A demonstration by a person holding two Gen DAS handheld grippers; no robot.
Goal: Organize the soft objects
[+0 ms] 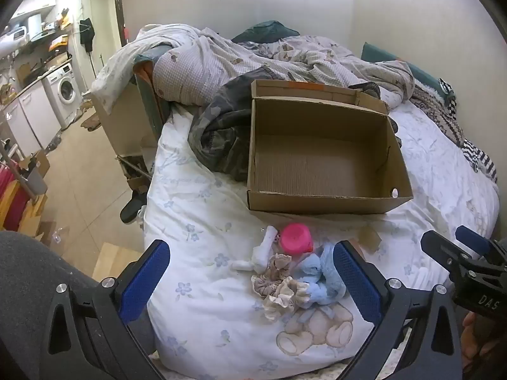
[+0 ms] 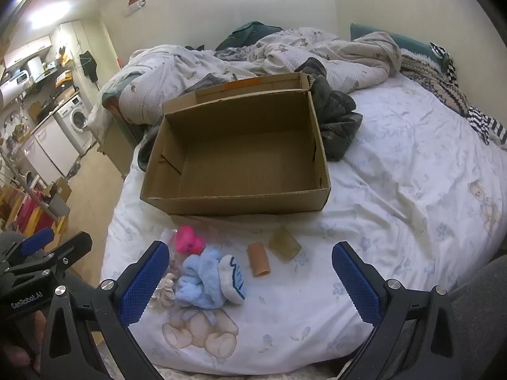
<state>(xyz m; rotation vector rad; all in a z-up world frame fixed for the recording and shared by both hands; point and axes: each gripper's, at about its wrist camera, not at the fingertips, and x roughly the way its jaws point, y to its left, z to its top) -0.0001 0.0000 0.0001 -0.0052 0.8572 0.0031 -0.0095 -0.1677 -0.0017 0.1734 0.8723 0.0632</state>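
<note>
A washing machine (image 1: 66, 90) stands left of the bed, with a rumpled duvet (image 1: 221, 60) on top.

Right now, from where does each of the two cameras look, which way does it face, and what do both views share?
Left wrist: sits on the left gripper, faces down along its open blue fingers at the bed sheet; the right gripper and a grey sleeve show.
Right wrist: sits on the right gripper, facing likewise from further right; the left gripper shows.
Shared: the empty cardboard box, the pink toy and the blue plush.
</note>
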